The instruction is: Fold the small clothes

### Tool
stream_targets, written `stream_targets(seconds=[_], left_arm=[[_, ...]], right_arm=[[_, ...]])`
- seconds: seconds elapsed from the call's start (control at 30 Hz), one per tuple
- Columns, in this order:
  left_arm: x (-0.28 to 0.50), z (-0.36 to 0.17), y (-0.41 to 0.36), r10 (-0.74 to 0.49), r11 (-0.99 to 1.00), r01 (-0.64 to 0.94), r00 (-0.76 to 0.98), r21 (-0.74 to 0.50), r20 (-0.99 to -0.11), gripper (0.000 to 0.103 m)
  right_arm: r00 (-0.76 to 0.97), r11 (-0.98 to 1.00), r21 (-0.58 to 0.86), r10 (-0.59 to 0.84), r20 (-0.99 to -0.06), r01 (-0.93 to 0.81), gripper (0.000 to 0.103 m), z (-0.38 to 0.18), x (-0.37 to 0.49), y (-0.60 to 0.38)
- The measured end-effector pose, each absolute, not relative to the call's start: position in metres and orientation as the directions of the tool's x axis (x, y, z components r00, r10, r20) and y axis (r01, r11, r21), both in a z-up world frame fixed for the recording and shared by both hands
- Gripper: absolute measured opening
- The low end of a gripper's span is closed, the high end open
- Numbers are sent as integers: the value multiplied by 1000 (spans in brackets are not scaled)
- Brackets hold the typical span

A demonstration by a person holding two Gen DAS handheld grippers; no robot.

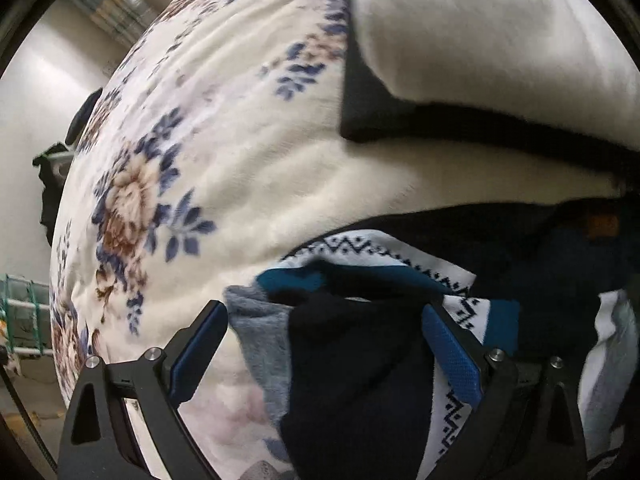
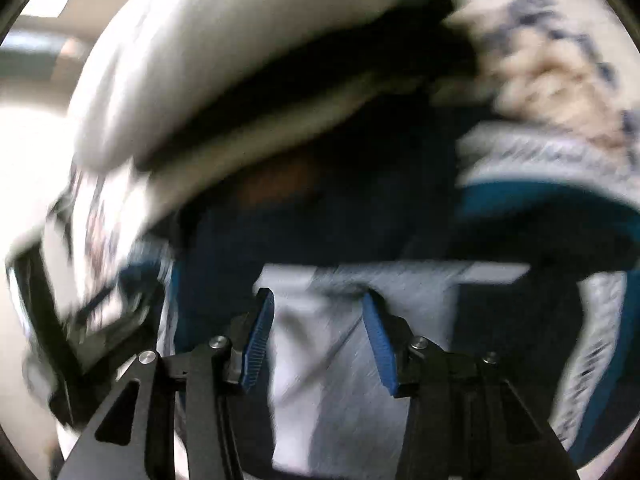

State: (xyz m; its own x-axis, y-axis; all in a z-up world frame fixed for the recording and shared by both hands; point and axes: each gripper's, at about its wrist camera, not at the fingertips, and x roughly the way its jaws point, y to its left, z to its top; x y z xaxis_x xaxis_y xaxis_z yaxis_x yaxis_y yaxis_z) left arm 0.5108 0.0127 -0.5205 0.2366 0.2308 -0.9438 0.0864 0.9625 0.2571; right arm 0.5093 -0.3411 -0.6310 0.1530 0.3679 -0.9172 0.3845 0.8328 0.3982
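A cream blanket [image 1: 248, 152] printed with blue and brown flowers covers the bed, its pile rippled in soft ridges. At the far end lies a plump white pillow [image 1: 500, 28], with a dark band of shadow or dark cloth under its near edge. Past the blanket's left edge stand a pale wall [image 1: 36, 92] and a green wire rack [image 1: 24, 312] low by the floor. In the right wrist view everything is smeared by blur.
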Motion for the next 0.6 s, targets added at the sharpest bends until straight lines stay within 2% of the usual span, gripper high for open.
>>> stream_targets(seconds=[0.1,0.17,0.23,0.33,0.47,0.53,0.6], left_arm=[[491,-501,18,191,972,80,267,219,-945,100],[475,-503,20,184,972,96,262,215,-947,100],[465,-522,29,210,965,103,238,240,-948,100],[460,-534,53,114,993,23,184,120,-976,100],[448,-500,56,84,996,12,264,90,-961,100],[431,-480,50,74,997,10,316,81,-946,100],[404,-464,34,63,997,17,335,73,-940,101]], right_arm=[[199,859,368,315,-928,357,49,-601,504,-350],[176,905,329,289,-941,271,49,-584,488,-341],[81,964,200,189,-979,172,49,-588,464,-328],[-63,997,-54,-50,-997,53,49,-618,427,-333],[-62,988,35,44,-997,150,51,-603,410,-359],[-7,977,63,66,-998,205,84,-578,405,-371],[28,952,131,128,-991,275,103,-562,395,-385]])
